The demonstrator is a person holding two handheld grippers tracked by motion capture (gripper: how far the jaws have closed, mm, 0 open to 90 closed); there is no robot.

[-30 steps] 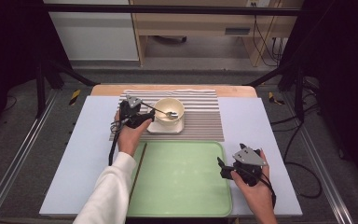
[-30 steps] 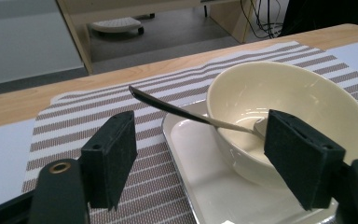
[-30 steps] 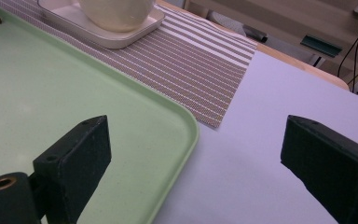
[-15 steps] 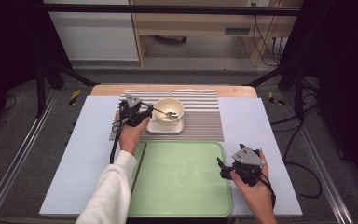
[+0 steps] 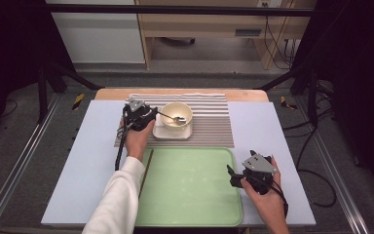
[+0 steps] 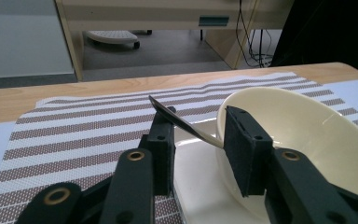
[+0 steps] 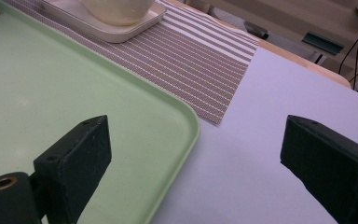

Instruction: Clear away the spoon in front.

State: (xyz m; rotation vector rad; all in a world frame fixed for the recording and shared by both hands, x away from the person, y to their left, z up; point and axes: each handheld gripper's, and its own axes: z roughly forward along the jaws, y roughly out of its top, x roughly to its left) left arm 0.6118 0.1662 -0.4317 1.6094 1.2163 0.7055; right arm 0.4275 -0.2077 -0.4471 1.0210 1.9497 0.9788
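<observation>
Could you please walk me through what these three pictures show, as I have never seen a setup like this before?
There is no robot here: a person holds black two-jaw tongs in each hand at a table. The high view looks down from above; the other two pictures come from cameras riding on each pair of tongs. On the table lie a striped mat, a green tray and a cream bowl on a square plate, with a spoon resting in the bowl. The left tongs have just been closing around the spoon's handle, which lies between the jaws; there is still a gap. The right tongs are open beside the tray's corner, holding nothing.
</observation>
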